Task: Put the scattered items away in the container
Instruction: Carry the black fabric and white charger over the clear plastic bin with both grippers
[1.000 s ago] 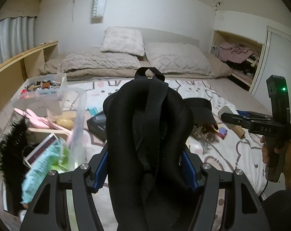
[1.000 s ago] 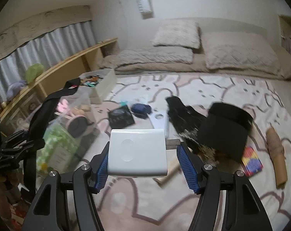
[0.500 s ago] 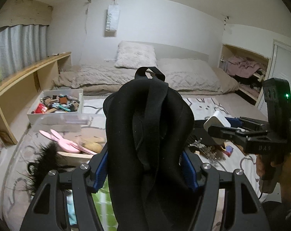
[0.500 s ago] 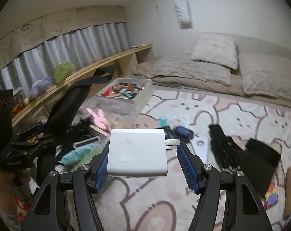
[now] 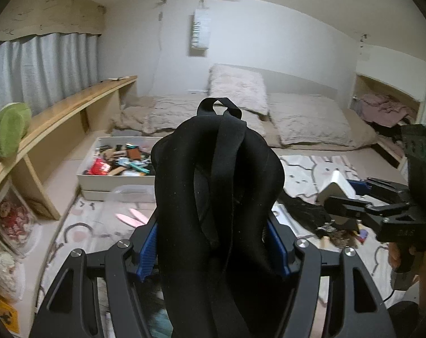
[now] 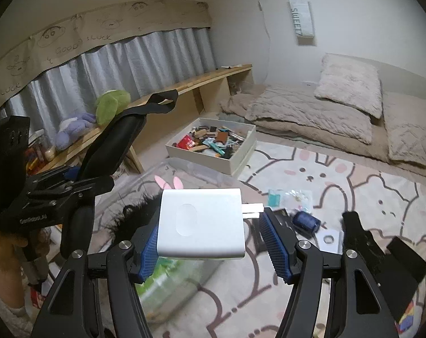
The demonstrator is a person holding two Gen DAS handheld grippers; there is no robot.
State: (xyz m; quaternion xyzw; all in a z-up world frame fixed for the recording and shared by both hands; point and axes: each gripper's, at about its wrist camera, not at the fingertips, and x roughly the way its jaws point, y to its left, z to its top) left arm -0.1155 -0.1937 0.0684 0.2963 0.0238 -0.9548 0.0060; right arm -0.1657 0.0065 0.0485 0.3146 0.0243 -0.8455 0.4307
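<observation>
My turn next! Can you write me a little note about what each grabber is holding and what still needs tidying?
Left gripper: shut on the black eye mask, held up in the air.
Right gripper: shut on the white charger, above the clear plastic bin.
In the bin: pink bunny ears, a black feathery thing.
Left on the bunny blanket: a dark blue spool, small packets, black items on the right.
Next, probably: drop the charger and the mask into the bin.

bunny-print bed cover (image 6: 339, 174) under white box (image 6: 241, 152), clear bin (image 6: 167, 169), scattered items
</observation>
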